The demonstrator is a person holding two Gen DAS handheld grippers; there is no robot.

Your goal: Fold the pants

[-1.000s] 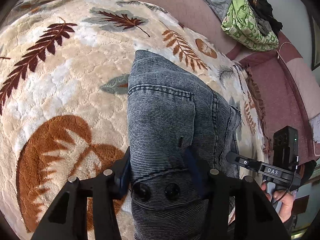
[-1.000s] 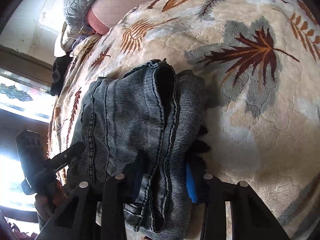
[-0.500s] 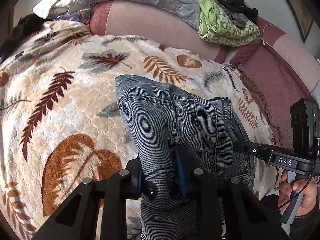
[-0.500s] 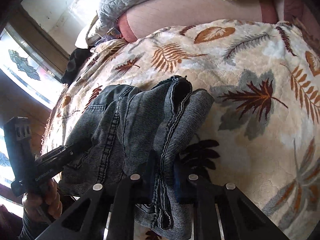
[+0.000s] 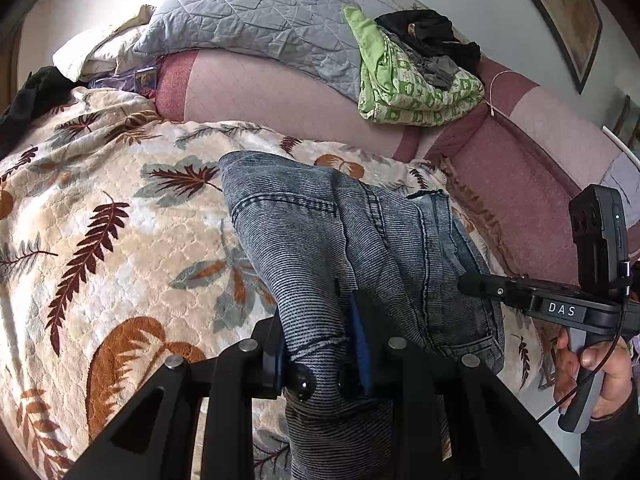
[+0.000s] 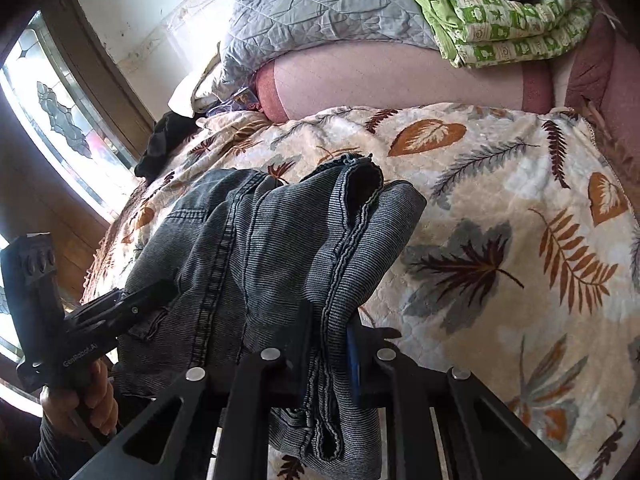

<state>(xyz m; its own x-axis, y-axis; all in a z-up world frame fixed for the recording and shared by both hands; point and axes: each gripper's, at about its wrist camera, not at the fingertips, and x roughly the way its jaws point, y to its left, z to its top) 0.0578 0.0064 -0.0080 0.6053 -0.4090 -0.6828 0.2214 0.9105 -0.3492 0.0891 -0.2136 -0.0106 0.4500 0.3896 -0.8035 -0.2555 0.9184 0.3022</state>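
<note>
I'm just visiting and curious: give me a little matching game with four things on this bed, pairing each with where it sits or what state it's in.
Things:
1. grey-blue denim pants
2. green patterned folded blanket
3. grey quilted cover
4. cream plush blanket with leaf print

Places or states:
A. spread flat under the denim
B. pinched at two spots and partly raised
C. bunched at the bed's far end, by the wall
D. folded, with dark clothes on top

Pairs: 1-B, 2-D, 3-C, 4-A
</note>
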